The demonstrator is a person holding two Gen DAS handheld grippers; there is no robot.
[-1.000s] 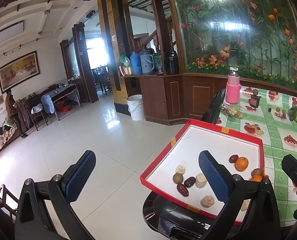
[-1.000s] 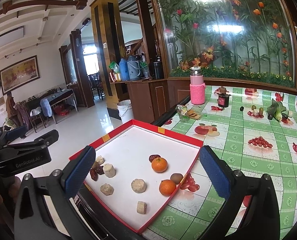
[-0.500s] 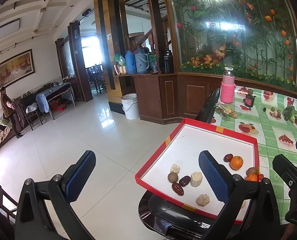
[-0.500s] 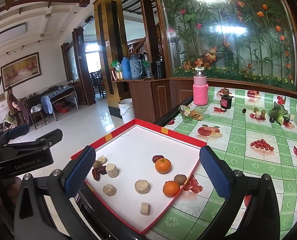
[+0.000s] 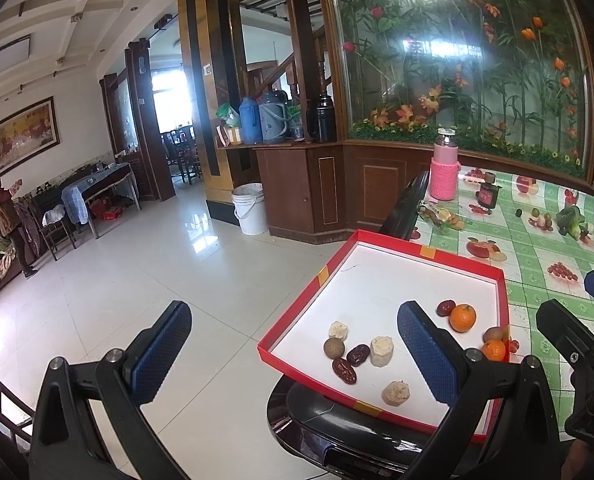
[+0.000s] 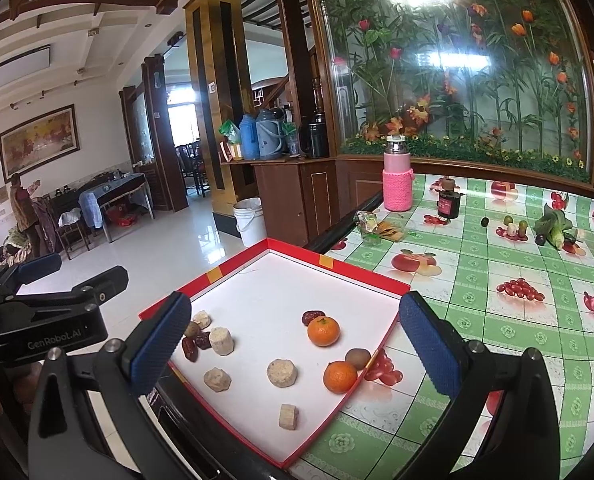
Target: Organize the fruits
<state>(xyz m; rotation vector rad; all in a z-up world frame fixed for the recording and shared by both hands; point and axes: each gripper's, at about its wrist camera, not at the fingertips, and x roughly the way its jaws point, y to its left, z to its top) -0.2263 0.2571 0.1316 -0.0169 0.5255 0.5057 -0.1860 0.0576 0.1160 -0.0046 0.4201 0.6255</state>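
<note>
The red tray (image 6: 361,270) has slid lower-left in the left wrist view; left gripper (image 5: 293,354) and right gripper (image 6: 293,350) hang spread, empty.

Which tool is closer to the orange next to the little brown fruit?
Right. The right tool hangs open just over that orange; the left tool is open farther off, by the tray's other side.

The left gripper (image 5: 295,354) hangs wide open and empty above the near left corner of a shallow red-rimmed white tray (image 5: 381,280), where dark red dates (image 5: 351,362) touch a pale cylindrical cake (image 5: 382,351).
</note>
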